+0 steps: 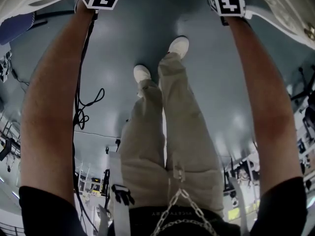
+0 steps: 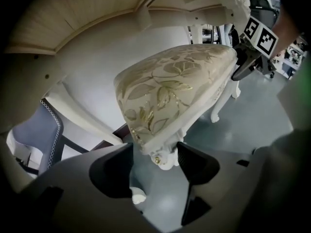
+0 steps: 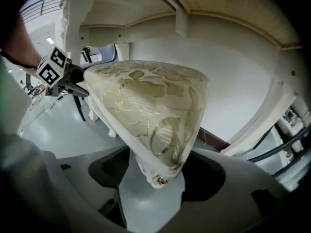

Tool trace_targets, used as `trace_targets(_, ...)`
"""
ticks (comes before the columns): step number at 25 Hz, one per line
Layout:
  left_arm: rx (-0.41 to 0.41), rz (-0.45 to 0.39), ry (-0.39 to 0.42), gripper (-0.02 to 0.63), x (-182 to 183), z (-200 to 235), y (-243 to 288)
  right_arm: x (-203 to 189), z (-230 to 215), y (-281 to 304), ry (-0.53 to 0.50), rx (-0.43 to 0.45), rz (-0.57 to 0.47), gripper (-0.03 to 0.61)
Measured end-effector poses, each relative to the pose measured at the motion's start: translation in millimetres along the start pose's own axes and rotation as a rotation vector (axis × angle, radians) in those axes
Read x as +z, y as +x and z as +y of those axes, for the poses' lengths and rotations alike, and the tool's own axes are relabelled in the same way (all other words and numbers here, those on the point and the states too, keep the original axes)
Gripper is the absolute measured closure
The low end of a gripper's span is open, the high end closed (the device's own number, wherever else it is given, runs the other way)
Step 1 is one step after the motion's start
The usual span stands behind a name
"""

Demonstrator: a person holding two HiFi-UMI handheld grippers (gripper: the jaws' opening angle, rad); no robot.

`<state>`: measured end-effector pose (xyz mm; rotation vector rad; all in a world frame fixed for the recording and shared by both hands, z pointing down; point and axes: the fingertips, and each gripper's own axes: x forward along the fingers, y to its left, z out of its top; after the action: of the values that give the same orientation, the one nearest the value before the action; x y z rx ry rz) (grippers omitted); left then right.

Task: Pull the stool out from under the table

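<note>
Grey floor (image 1: 123, 28), one stool (image 2: 180, 81), two grippers (image 2: 154, 160) (image 3: 155, 171)

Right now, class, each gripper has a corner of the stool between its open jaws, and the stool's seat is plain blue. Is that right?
No. The stool's seat is cream with a gold leaf pattern, not plain blue, as the left gripper view shows. The rest stands: the left gripper and the right gripper each have a corner between open jaws.

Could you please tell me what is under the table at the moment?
The stool with its floral cushion sits beneath the wooden underside of the table, one seat corner inside the open left gripper, another inside the open right gripper. The cushion hides most of its legs.
</note>
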<state>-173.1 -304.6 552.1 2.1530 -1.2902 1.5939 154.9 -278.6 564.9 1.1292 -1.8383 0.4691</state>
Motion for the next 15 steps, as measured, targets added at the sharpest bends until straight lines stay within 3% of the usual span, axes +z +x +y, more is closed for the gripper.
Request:
trace_targets(3, -0.019, -0.009, -0.015, 0.383, 0, -7, 1, 1, -4, 2, 0.049, -0.037, 0.010, 0.279)
trace_targets(15, -0.082, -0.025, -0.142, 0.383, -18, -28, 3, -12, 6, 1, 0.045, -0.054, 0.049, 0.279)
